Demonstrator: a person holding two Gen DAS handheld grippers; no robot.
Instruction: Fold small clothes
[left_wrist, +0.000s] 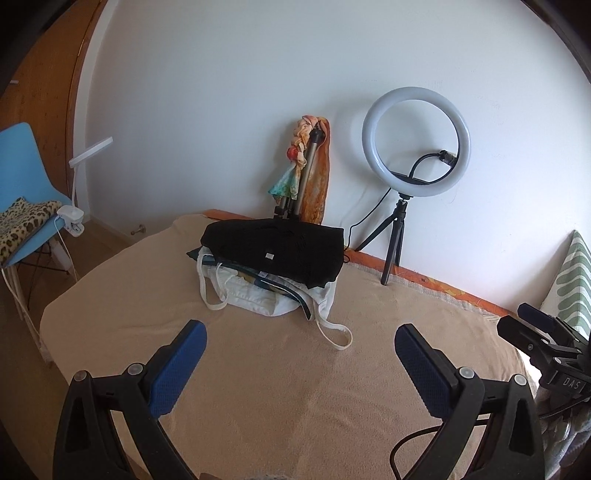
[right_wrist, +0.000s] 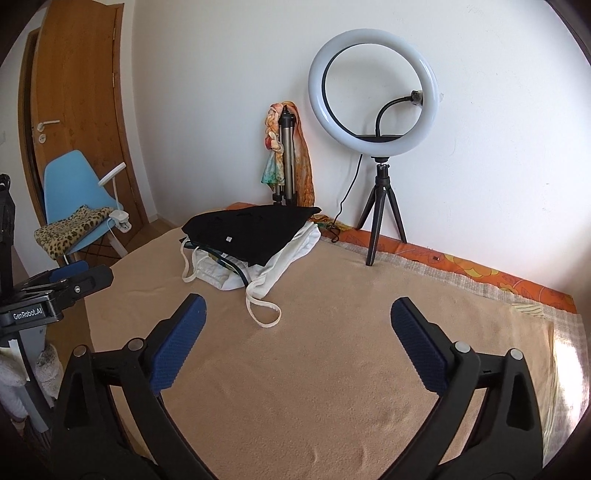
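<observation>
A folded black garment (left_wrist: 273, 248) lies on top of a pile of white clothes (left_wrist: 255, 295) with loose white straps, on the tan blanket (left_wrist: 280, 387) at the far side of the bed. The pile also shows in the right wrist view, black garment (right_wrist: 251, 232) over white clothes (right_wrist: 273, 266). My left gripper (left_wrist: 301, 365) is open and empty, above the bare blanket in front of the pile. My right gripper (right_wrist: 297, 343) is open and empty, also short of the pile. The right gripper shows at the right edge of the left wrist view (left_wrist: 543, 339).
A ring light on a small tripod (left_wrist: 415, 147) stands on the bed by the wall, its cable trailing beside the pile. A tripod draped with a colourful scarf (left_wrist: 303, 170) stands behind the pile. A blue chair (right_wrist: 74, 192) with leopard cloth and clip lamp stands left, by the door.
</observation>
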